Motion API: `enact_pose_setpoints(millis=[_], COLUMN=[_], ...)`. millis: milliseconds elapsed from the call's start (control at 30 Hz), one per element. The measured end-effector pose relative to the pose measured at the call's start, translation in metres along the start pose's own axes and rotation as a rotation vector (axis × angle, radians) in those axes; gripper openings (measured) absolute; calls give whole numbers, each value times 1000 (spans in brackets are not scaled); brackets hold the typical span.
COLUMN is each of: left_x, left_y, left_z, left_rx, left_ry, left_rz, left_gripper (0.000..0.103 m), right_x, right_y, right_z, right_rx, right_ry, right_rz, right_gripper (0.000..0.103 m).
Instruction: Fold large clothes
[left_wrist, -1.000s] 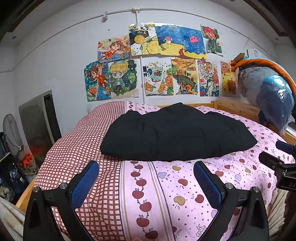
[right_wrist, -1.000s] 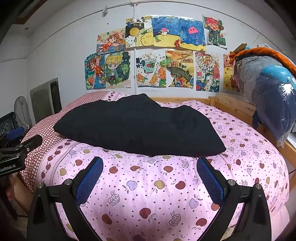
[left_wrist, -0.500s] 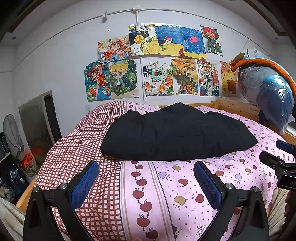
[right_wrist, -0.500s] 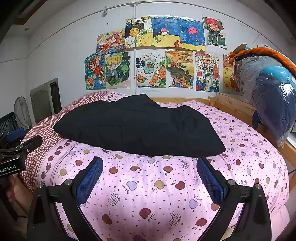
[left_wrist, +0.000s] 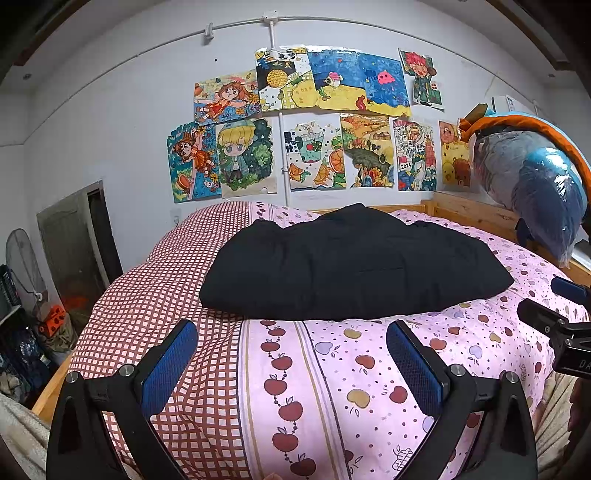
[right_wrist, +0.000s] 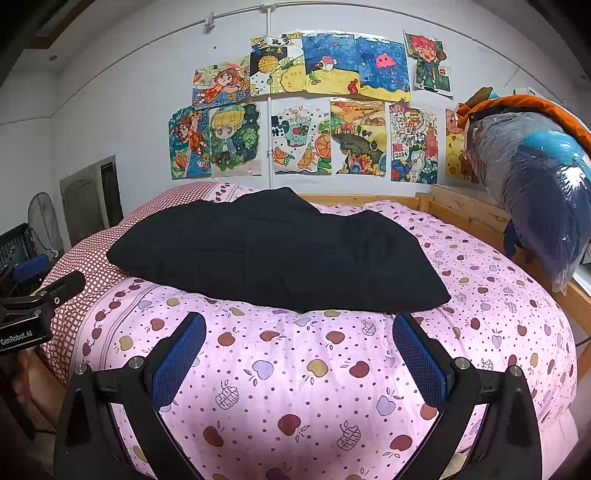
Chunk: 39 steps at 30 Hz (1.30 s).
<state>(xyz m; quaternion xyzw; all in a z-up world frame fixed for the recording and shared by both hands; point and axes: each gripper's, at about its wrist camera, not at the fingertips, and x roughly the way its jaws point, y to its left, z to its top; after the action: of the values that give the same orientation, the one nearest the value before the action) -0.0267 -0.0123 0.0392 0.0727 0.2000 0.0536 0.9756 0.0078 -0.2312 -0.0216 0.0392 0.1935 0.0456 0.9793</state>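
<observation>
A large black garment (left_wrist: 351, 266) lies folded into a wide flat bundle on the bed, across the pink apple-print quilt (left_wrist: 369, 369). It also shows in the right wrist view (right_wrist: 280, 251). My left gripper (left_wrist: 291, 354) is open and empty, held above the near edge of the bed, short of the garment. My right gripper (right_wrist: 299, 347) is open and empty too, just short of the garment's near edge. The right gripper shows at the right edge of the left wrist view (left_wrist: 554, 325), and the left gripper at the left edge of the right wrist view (right_wrist: 37, 306).
The quilt's left part is red-checked (left_wrist: 147, 295). A wooden bed frame (right_wrist: 469, 214) runs along the right. A plastic-wrapped bundle (right_wrist: 535, 184) sits on it. Drawings (right_wrist: 314, 107) cover the far wall. A fan (left_wrist: 22, 266) and clutter stand left of the bed.
</observation>
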Motion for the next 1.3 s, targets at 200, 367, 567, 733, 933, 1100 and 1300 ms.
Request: enact_pose_setpoints(millis=[200, 367, 567, 733, 933, 1100, 1300], left_x=[0, 0, 0, 1, 1, 1, 1], left_y=[1, 1, 2, 2, 2, 2, 2], left_z=[0, 0, 1, 1, 1, 1, 1], left_rx=[0, 2, 2, 4, 4, 5, 5], left_ry=[0, 0, 0, 0, 0, 0, 3], left_rz=[-1, -1, -2, -2, -2, -2, -4], left_gripper=[103, 103, 103, 103, 103, 103, 103], right_x=[0, 0, 0, 0, 0, 0, 0], right_y=[0, 0, 0, -1, -1, -1, -1], right_z=[0, 0, 0, 0, 0, 0, 0], right_rx=[0, 0, 0, 0, 0, 0, -1], right_ry=[-1, 2, 1, 1, 1, 2, 1], right_rz=[0, 2, 1, 1, 2, 2, 1], right_gripper=[99, 99, 99, 99, 99, 99, 99])
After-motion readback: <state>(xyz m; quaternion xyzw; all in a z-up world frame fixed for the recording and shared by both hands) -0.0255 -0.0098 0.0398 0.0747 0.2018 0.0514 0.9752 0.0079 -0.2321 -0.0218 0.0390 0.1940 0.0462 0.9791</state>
